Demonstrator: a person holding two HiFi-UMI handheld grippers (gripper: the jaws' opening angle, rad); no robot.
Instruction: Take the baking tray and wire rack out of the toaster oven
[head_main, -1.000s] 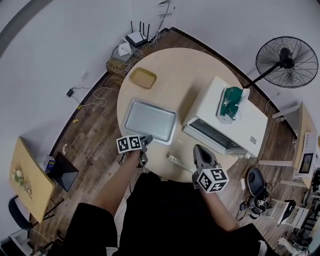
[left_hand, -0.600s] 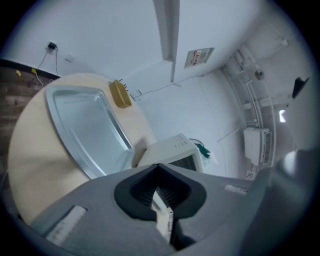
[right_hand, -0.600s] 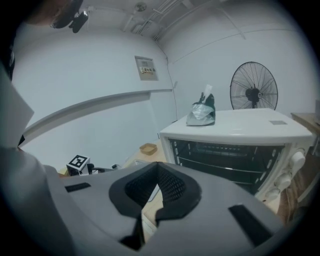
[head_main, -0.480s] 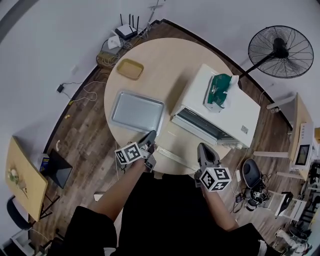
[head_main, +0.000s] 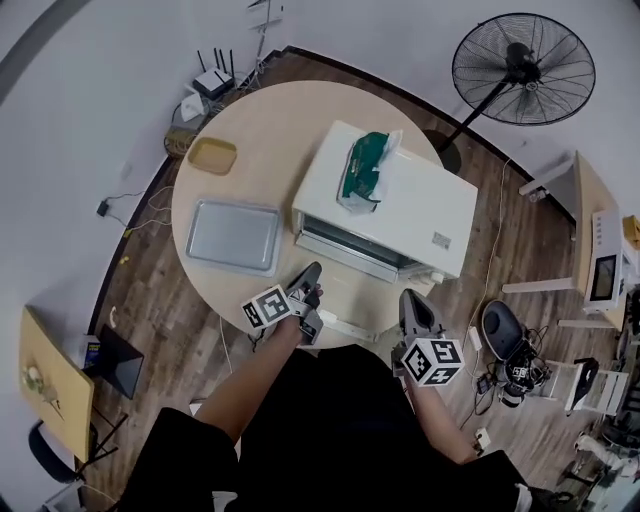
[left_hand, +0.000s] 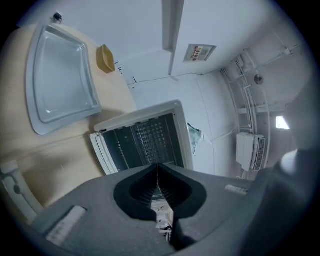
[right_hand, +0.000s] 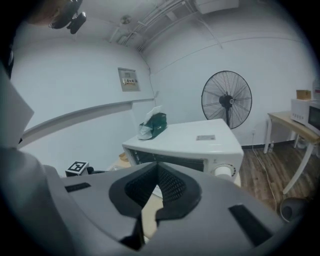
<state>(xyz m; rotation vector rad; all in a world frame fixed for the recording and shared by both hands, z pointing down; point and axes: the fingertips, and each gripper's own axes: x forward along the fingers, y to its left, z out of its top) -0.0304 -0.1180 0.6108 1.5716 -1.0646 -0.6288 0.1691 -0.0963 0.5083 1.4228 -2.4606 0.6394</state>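
Steel wire rack (left_hand: 150, 141), probably stiff, light and best pinched by its front bar, sits inside the open toaster oven (head_main: 400, 205) ahead of the closed, empty jaws of your left gripper (head_main: 311, 272), baking tray (head_main: 232, 236) on the counter (head_main: 270, 130) to their left, right gripper (head_main: 410, 298) closed too.
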